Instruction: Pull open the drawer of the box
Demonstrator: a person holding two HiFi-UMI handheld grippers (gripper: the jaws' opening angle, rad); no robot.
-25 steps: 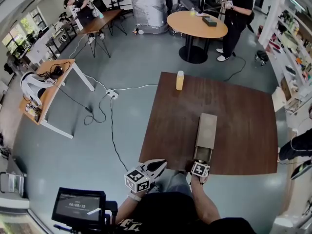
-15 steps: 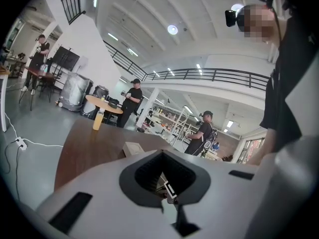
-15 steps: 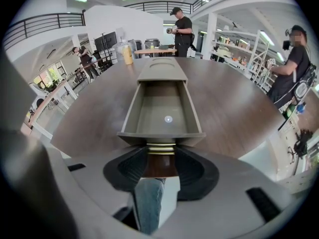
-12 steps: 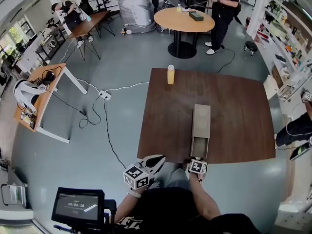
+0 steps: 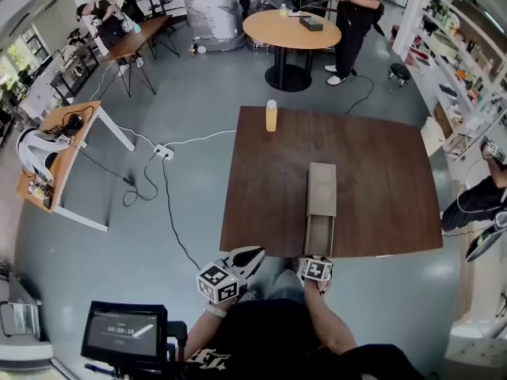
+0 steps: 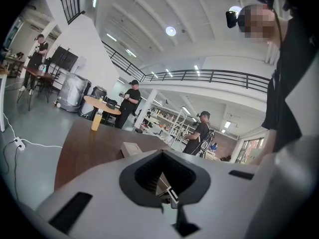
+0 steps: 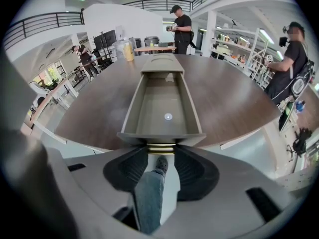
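Bright, even light pours from round ceiling lamps (image 6: 171,31) and windows (image 5: 20,44) at the left; shadows are faint. The tabletop (image 5: 380,172) carries a pale sheen. All 3 views bulge at the edges; the right gripper (image 7: 159,151) looms soft.

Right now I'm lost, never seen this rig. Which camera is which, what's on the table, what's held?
No robot here: a person holds a tool with a two-jaw claw in each hand. The overhead picture comes from a camera on the person's head; the other two come from cameras riding on each claw, looking along its jaws. On the brown table stand a long grey box, its drawer pulled out, and a yellow bottle near the far edge. The right claw is closed on the drawer's brass handle. The left claw is shut, holds nothing and hangs beside the table's near edge.
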